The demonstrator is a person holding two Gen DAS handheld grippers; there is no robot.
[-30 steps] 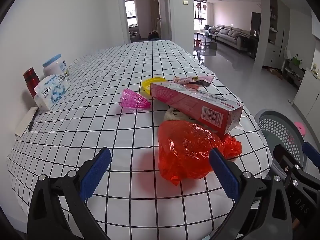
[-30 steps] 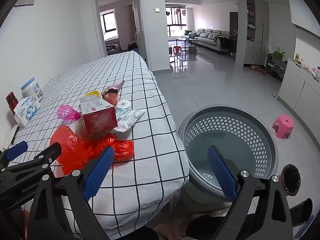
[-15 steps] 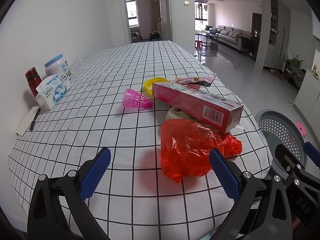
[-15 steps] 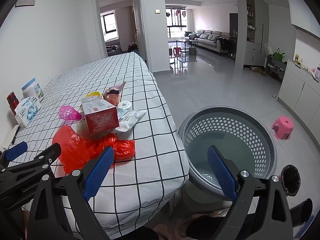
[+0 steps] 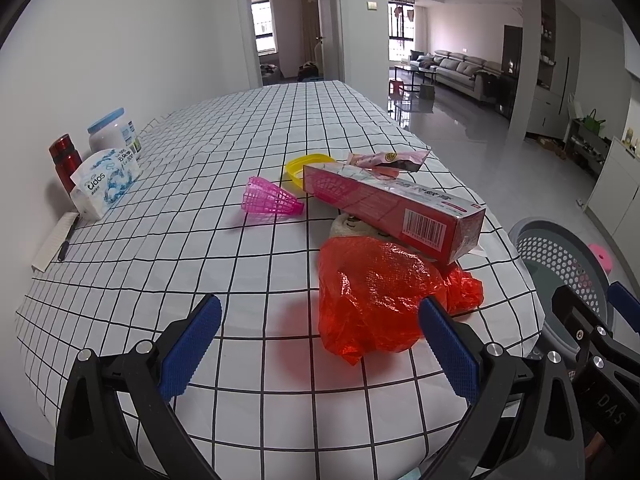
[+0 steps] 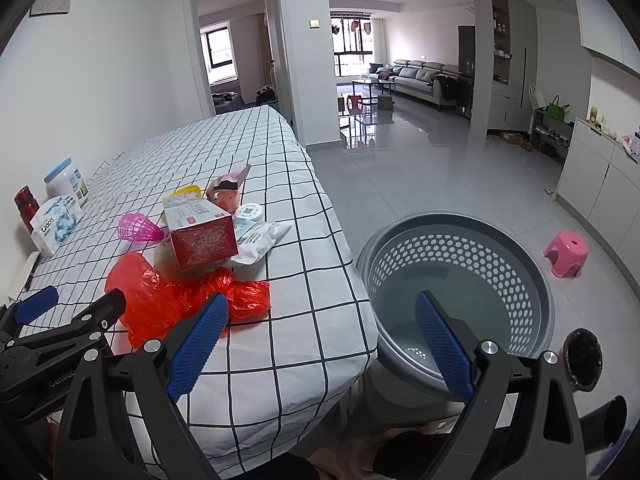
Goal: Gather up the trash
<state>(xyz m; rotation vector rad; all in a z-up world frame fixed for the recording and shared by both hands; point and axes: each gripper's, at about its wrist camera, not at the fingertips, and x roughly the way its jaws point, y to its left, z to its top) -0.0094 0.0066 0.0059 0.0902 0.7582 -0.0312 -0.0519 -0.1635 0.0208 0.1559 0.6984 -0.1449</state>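
A crumpled red plastic bag (image 5: 376, 296) (image 6: 168, 300) lies near the front of the checked table, under the end of a long pink box (image 5: 392, 208) (image 6: 200, 234). Behind them lie a pink mesh cone (image 5: 268, 202), a yellow lid (image 5: 304, 164), a pink snack wrapper (image 5: 384, 160) and a white pouch (image 6: 260, 238). My left gripper (image 5: 320, 346) is open, just short of the bag. My right gripper (image 6: 320, 346) is open, hanging over the table's corner beside the grey perforated basket (image 6: 456, 288) on the floor.
Along the wall on the table stand a red bottle (image 5: 64, 162), a white jar with a blue lid (image 5: 114, 134), a tissue pack (image 5: 106, 182) and a notepad with a pen (image 5: 56, 246). A pink stool (image 6: 566, 254) sits on the tiled floor.
The left gripper has risen and pulled back slightly, so the table items sit a little lower and farther in its view. The right gripper has barely shifted.
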